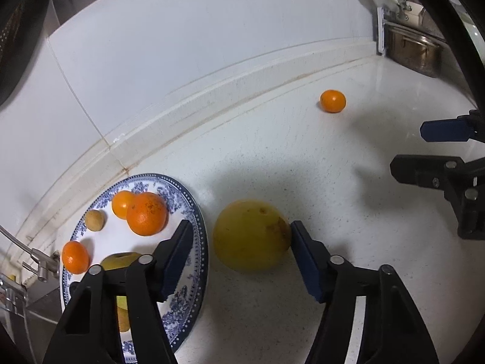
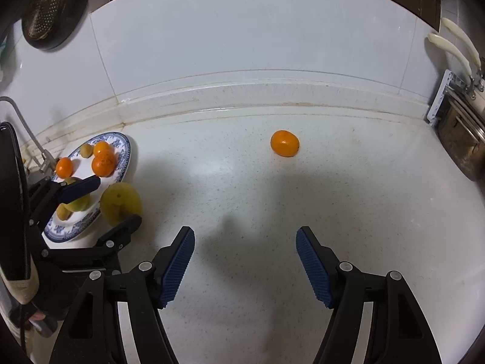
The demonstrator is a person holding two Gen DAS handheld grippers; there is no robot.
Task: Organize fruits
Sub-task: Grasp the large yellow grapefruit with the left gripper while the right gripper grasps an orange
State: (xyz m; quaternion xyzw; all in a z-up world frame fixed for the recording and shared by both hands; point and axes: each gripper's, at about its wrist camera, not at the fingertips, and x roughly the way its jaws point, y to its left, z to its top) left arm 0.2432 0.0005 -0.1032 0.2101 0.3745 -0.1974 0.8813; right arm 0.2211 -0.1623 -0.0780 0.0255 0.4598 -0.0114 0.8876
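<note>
You're most of the way there, I'd say. The plate (image 1: 198, 227) at the near left of the bench (image 1: 303, 166) already has a pile on it: a big orange (image 1: 147, 214), a smaller one (image 1: 121, 203) tucked behind it, another small orange (image 1: 75, 257) on the left edge, a little brownish fruit (image 1: 95, 220), plus a yellow-green one (image 1: 121, 260) half hidden behind your left fingers.

Two fruits are not plated yet. The big yellow fruit (image 1: 250, 235) sits on the bench just right of the plate, and your left gripper (image 1: 239, 233) straddles it. The right finger (image 1: 306, 261) looks to be touching its side, the left one hangs over the plate rim with a gap, so it's not clamped yet.

The last one is the mandarin (image 2: 285, 143), far out on the bench, well apart from everything. Your right gripper (image 2: 245, 236) is empty, fingers spread wide, pointing toward it but not there yet.

So: two left, then you're done, as far as I can see.
</note>
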